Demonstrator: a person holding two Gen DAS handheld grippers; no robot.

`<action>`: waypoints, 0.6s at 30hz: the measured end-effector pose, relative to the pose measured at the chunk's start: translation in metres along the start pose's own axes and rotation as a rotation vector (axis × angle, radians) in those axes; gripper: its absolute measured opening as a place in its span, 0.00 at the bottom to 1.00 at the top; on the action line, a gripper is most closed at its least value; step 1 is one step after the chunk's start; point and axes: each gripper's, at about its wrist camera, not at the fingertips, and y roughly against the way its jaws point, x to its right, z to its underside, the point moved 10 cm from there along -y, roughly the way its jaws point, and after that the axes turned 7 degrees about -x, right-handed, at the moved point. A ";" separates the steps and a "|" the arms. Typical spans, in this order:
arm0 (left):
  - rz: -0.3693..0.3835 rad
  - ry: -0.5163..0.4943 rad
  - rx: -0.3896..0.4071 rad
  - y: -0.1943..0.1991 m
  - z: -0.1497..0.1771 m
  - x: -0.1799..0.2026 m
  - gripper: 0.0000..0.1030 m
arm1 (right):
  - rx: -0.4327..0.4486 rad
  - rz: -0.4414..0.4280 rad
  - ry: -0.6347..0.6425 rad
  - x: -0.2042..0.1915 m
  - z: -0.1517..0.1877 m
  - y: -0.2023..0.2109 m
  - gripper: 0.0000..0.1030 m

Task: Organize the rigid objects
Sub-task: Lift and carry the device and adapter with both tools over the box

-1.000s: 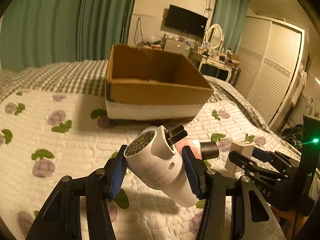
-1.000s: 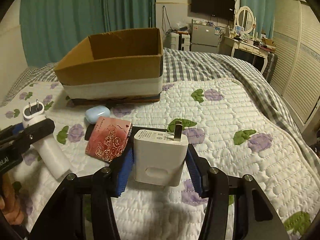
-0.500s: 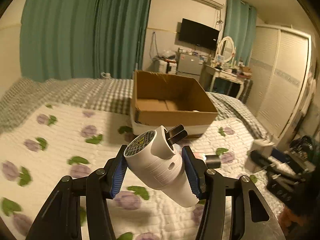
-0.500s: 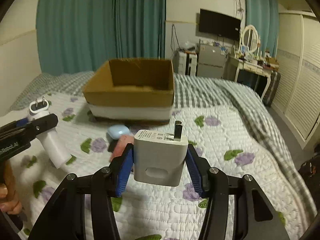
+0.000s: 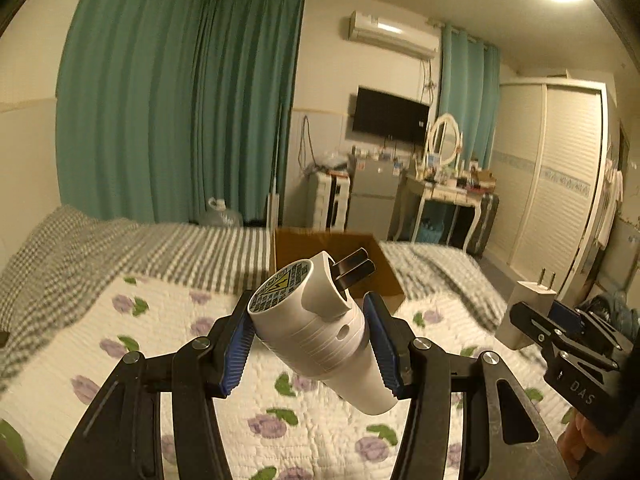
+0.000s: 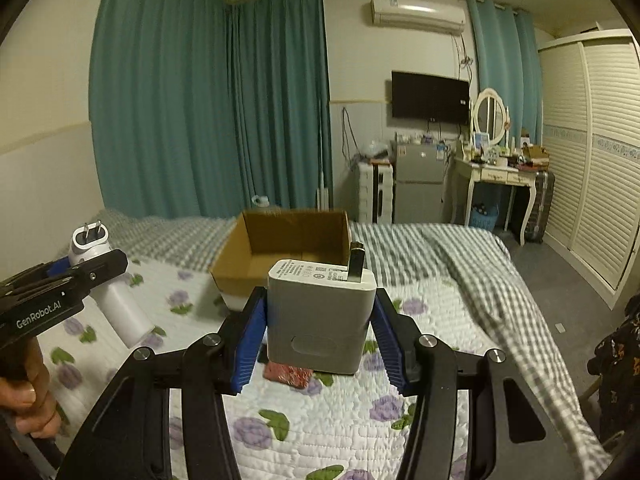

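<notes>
My left gripper (image 5: 307, 344) is shut on a white cylindrical plug adapter (image 5: 316, 336) and holds it high above the quilted bed. My right gripper (image 6: 320, 340) is shut on a white square charger (image 6: 320, 316), prongs up, also held in the air. An open cardboard box (image 6: 284, 256) stands on the bed ahead of both grippers; in the left wrist view the box (image 5: 384, 264) is partly hidden behind the adapter. A red patterned object (image 6: 286, 374) lies on the quilt under the charger. The right gripper with the charger (image 5: 524, 312) shows at the right of the left wrist view.
The bed has a white floral quilt (image 6: 424, 360) and a grey checked blanket (image 6: 460, 248). Teal curtains (image 6: 208, 112) hang behind. A small fridge (image 6: 418, 184), a dressing table with mirror (image 6: 496, 168) and a white wardrobe (image 6: 600, 160) stand beyond the bed.
Both grippers have risen and drawn back from the bed with their loads. The box now looks smaller and farther. The blue case and most of the red object are out of sight.
</notes>
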 end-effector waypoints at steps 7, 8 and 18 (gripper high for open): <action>-0.006 -0.007 0.071 0.025 -0.045 -0.005 0.53 | 0.104 -0.026 0.014 -0.006 -0.045 0.037 0.50; -0.006 -0.006 0.080 0.027 -0.053 -0.006 0.53 | 0.122 -0.030 0.019 -0.008 -0.054 0.041 0.50; -0.021 -0.005 0.151 0.029 -0.101 0.000 0.53 | 0.253 -0.006 0.028 -0.010 -0.119 0.058 0.50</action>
